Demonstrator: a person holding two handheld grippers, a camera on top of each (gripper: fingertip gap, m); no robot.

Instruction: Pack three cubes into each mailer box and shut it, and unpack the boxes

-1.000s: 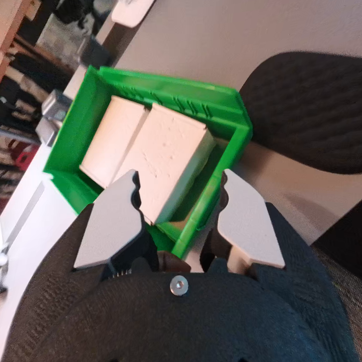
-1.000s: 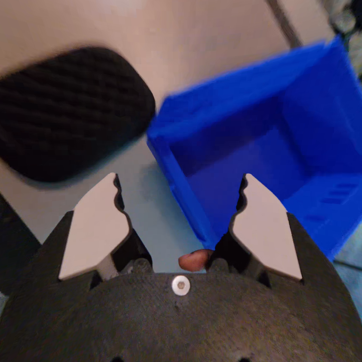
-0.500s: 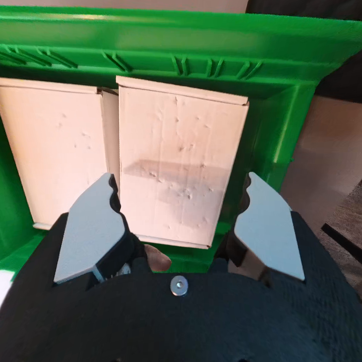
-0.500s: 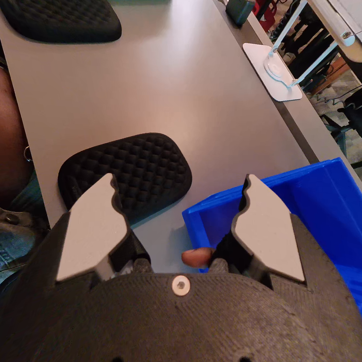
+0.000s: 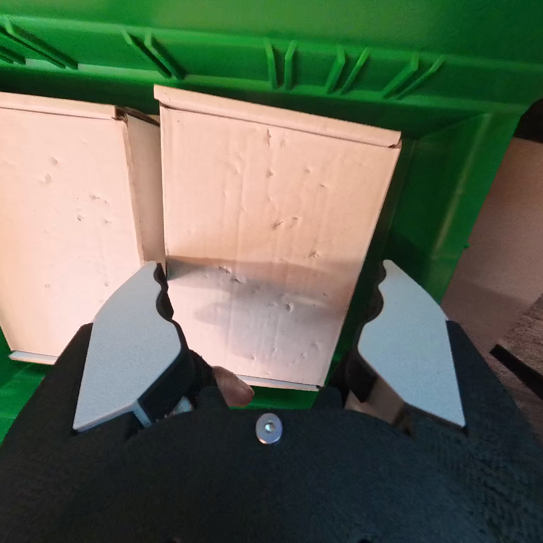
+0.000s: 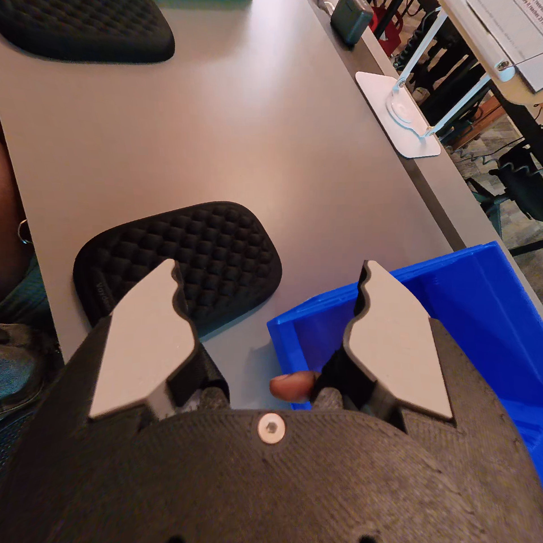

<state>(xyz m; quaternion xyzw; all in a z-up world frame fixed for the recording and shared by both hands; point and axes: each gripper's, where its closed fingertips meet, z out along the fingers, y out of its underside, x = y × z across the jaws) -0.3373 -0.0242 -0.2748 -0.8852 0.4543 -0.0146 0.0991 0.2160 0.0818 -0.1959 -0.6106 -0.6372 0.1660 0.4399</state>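
Left gripper (image 5: 269, 293): fingers spread, straddling a closed box (image 5: 264, 223) in the green bin (image 5: 440, 205).
Right gripper (image 6: 269, 293): fingers spread, empty, above black pad (image 6: 205, 249) and blue bin (image 6: 470, 308).

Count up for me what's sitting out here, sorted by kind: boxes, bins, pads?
Cardboard mailer boxes: 2, right one, left one, both shut, in the green bin.
Plastic bins: 2, green, blue.
Black pads: 2, near, far.
Total: 6
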